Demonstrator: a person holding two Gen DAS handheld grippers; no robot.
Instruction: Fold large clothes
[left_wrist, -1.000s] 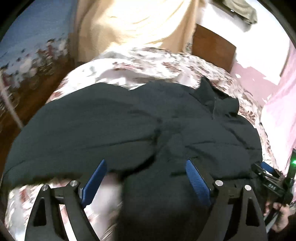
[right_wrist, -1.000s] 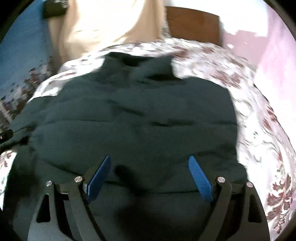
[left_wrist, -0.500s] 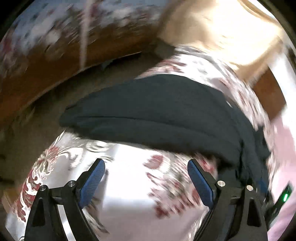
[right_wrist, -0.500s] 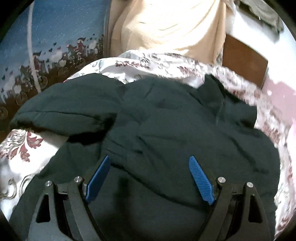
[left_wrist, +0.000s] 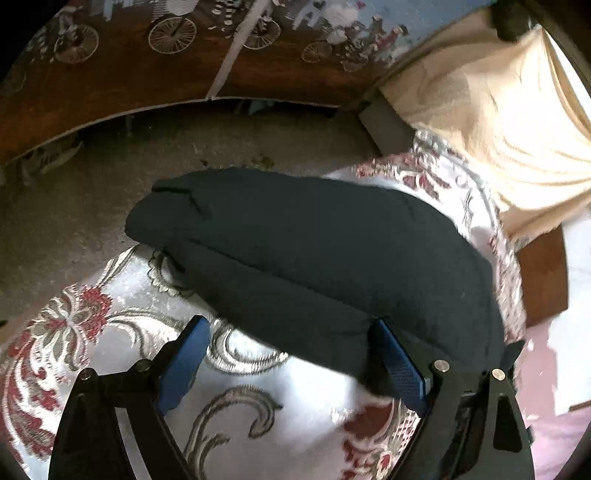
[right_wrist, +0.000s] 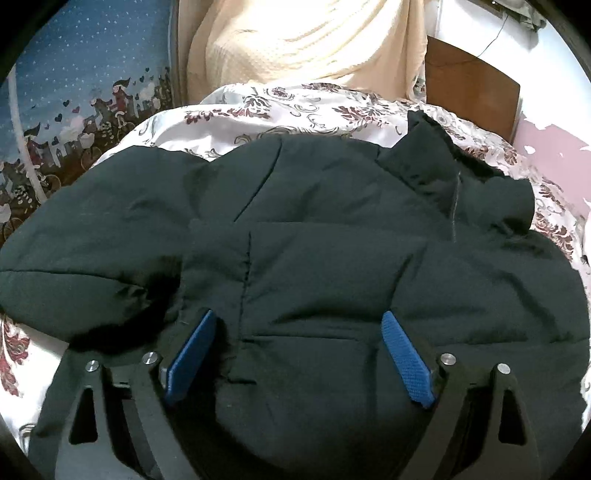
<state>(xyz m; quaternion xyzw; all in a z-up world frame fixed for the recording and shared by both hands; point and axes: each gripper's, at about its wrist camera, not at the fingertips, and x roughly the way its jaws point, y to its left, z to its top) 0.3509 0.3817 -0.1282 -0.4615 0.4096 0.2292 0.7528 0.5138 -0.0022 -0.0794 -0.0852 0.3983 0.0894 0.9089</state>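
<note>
A large black padded jacket (right_wrist: 332, 251) lies spread on a bed with a white, red-flowered cover (right_wrist: 258, 107). Its collar (right_wrist: 454, 184) points to the far right. My right gripper (right_wrist: 295, 339) is open and hovers low over the jacket's body, blue pads on either side of a seam. In the left wrist view the jacket's sleeve (left_wrist: 303, 251) stretches across the bed toward the edge. My left gripper (left_wrist: 291, 343) is open above the bedcover (left_wrist: 258, 406), its right pad touching the sleeve's lower edge.
The bed's left edge drops to a grey carpeted floor (left_wrist: 147, 158). A dark wooden panel with bicycle pictures (left_wrist: 147, 55) stands beyond it. A cream blanket (right_wrist: 303, 40) hangs at the head of the bed beside a brown headboard (right_wrist: 469, 81). A pink wall (right_wrist: 554, 147) is at the right.
My left gripper has swung left from over the jacket's body to the sleeve at the bed's edge. My right gripper shifted left over the jacket. Both stayed open.
</note>
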